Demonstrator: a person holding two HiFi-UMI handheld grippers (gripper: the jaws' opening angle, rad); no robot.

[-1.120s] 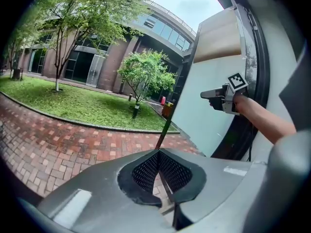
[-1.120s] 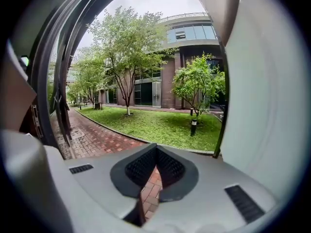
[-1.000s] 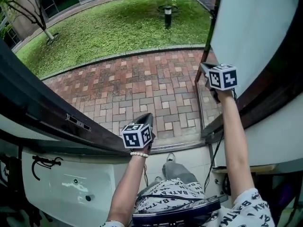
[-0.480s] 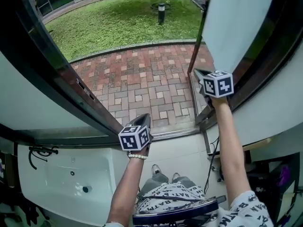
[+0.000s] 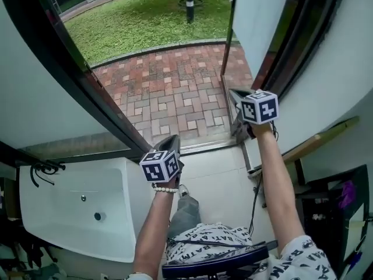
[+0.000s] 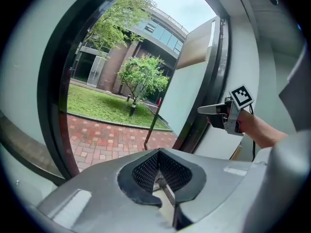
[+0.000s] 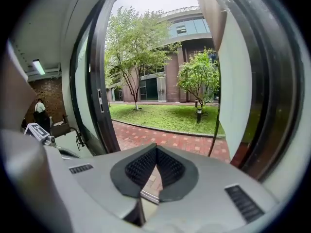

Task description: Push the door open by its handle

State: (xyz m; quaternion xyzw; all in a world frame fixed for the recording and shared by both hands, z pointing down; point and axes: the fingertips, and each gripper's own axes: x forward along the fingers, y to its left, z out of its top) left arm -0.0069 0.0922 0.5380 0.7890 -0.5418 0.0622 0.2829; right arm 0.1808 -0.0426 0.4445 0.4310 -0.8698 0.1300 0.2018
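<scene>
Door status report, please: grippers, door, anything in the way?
Left gripper shut, empty. Right gripper shut, empty. Door stands wide open onto brick path. Nothing seen in the way.

Pale floor tiles [image 5: 218, 177] lie on the near side of the threshold [image 5: 204, 146], with a shoe [image 5: 183, 190] and a black cable [image 5: 254, 206] on them. Beyond the threshold runs brick paving [image 5: 169, 92], then a lawn [image 5: 145, 22] with a lamp post [image 5: 189, 9].

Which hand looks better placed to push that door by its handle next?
Probably right. The right gripper sits close beside the open door and its long bar handle; the left gripper is farther off, in the middle of the doorway.
</scene>
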